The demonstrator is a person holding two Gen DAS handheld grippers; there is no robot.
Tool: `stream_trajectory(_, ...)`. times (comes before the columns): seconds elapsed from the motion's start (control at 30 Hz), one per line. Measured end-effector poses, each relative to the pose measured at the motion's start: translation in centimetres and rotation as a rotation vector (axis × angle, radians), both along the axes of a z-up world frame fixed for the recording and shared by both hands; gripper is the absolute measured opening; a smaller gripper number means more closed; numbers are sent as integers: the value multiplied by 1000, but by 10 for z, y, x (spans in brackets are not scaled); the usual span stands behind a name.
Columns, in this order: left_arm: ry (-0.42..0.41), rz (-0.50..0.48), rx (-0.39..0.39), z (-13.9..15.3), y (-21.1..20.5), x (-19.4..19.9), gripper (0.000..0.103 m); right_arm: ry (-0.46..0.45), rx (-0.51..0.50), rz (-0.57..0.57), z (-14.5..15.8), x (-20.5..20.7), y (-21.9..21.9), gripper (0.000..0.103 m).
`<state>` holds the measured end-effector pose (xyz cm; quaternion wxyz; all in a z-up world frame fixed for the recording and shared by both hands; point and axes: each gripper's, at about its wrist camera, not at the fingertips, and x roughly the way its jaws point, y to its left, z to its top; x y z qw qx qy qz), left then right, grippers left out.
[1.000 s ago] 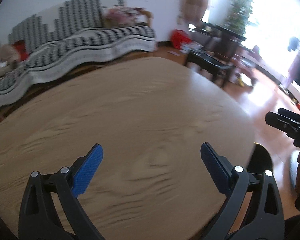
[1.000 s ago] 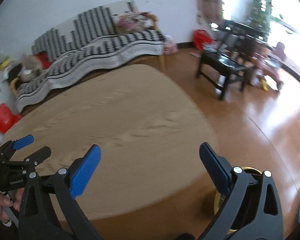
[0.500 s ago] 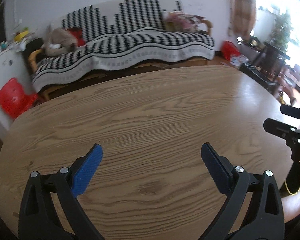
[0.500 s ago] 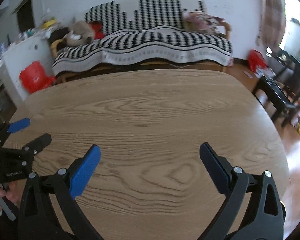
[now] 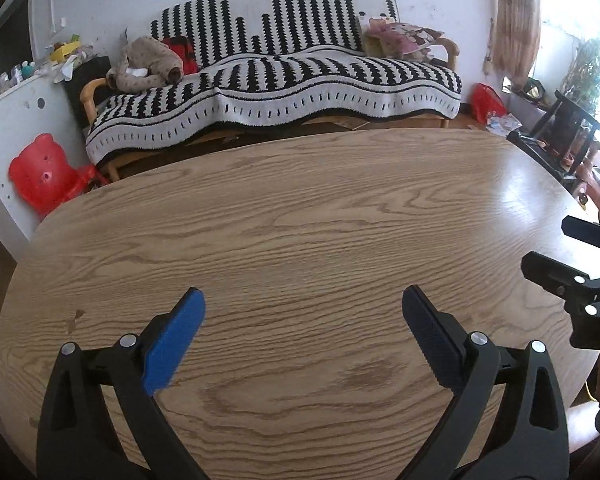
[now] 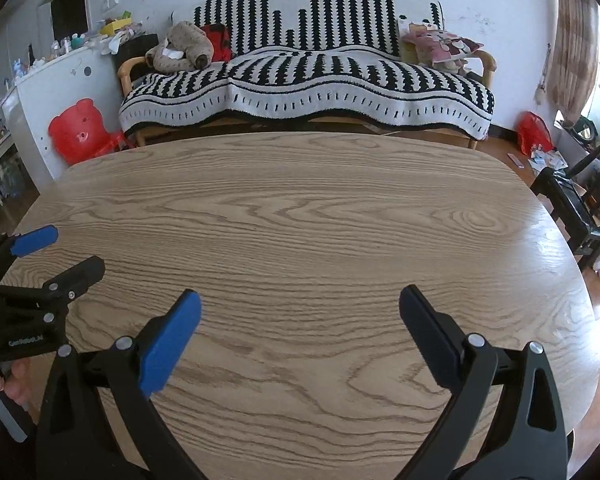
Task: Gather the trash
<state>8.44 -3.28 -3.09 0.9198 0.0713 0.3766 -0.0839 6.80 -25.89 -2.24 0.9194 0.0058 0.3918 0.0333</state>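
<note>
The left gripper (image 5: 303, 322) and right gripper (image 6: 300, 320) are held spread wide and empty over the table (image 6: 320, 208). No trash is seen from edge to edge, so collecting looks finished.

I make out only small white lettering on the left gripper (image 6: 56, 256) body, too blurred to spell out reliably.
</note>
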Motion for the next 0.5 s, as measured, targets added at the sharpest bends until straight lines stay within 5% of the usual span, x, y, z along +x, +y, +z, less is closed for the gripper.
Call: stream_trajectory(0.5, 11, 8, -2, -1, -1, 3, 96, 4, 7, -1, -1, -2, -3, 96)
